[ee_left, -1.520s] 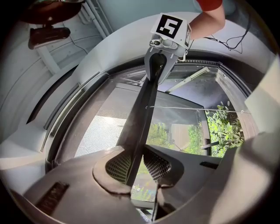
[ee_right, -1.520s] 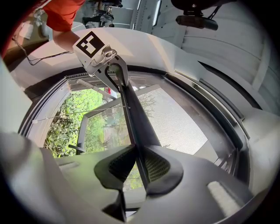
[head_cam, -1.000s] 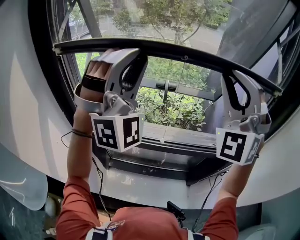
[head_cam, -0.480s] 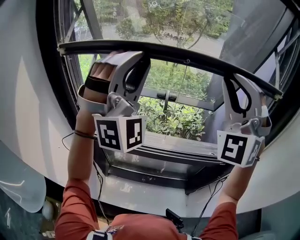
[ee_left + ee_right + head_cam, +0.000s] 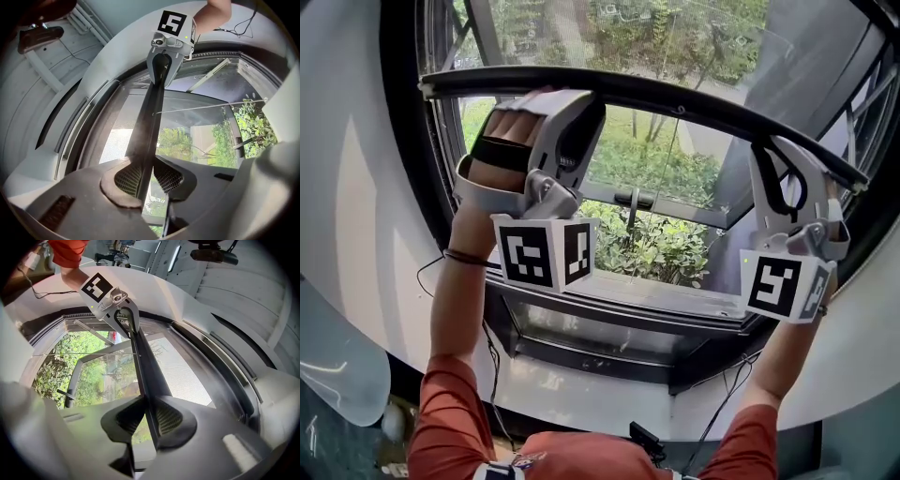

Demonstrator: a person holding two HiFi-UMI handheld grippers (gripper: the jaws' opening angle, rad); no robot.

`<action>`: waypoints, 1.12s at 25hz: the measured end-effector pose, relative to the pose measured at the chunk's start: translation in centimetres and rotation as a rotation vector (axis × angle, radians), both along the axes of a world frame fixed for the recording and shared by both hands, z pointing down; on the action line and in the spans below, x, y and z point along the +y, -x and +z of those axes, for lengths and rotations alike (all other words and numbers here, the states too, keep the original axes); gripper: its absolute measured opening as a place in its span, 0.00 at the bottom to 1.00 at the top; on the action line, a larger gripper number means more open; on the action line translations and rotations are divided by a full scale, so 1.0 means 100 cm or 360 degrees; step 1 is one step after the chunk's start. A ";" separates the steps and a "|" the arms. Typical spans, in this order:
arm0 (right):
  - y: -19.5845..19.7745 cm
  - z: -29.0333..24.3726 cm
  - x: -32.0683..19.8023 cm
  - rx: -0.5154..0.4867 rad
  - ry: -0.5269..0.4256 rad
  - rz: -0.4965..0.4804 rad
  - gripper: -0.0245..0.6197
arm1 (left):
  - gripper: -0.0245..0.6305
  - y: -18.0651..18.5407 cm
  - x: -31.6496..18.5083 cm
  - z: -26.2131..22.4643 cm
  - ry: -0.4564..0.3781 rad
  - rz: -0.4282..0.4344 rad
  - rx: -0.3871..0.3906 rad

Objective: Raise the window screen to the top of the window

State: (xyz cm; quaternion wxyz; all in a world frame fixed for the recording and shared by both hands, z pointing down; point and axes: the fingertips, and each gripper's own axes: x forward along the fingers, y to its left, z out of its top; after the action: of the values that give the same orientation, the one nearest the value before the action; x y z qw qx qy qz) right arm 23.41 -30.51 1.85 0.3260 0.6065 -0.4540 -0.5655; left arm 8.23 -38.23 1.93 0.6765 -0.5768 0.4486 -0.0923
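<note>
The window screen's black bottom bar (image 5: 675, 98) runs across the window, slanting down to the right in the head view. The fine mesh (image 5: 628, 37) hangs above it. My left gripper (image 5: 567, 103) is shut on the bar near its left end. My right gripper (image 5: 766, 150) is shut on it near its right end. In the left gripper view the bar (image 5: 152, 122) leaves my left gripper (image 5: 143, 178) between both pads and reaches the right gripper (image 5: 165, 61). In the right gripper view my right gripper (image 5: 149, 418) clamps the bar (image 5: 147, 371), which leads to the left gripper (image 5: 124, 317).
Below the bar the open pane shows green bushes and a black window handle (image 5: 633, 199). A dark sill (image 5: 609, 323) lies underneath, with thin cables (image 5: 492, 347) hanging beside it. White curved walls (image 5: 356, 206) flank the black window frame (image 5: 398, 159).
Both grippers and the bar between them have moved up a little against the window; more of the open pane shows below the bar. The grips are unchanged.
</note>
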 end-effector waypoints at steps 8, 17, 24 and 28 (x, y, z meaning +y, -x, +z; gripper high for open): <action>0.000 -0.001 -0.001 0.0052 -0.0042 0.0033 0.16 | 0.16 -0.002 -0.001 -0.001 -0.0066 -0.0136 -0.0037; 0.000 -0.001 -0.002 0.0105 -0.0049 0.0047 0.16 | 0.15 -0.004 -0.001 -0.002 -0.0110 -0.0236 -0.0155; 0.000 0.000 0.000 0.0140 -0.0082 0.0061 0.16 | 0.15 -0.003 0.000 -0.001 -0.0129 -0.0269 -0.0176; 0.000 -0.008 0.000 0.0180 -0.0133 0.0159 0.12 | 0.15 -0.002 0.002 -0.010 -0.0121 -0.0292 -0.0141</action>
State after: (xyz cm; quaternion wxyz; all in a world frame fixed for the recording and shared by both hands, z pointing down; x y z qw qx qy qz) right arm 23.36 -30.50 1.03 0.3534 0.6085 -0.3801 -0.6002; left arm 8.46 -38.07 0.92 0.7056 -0.5026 0.4724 -0.1622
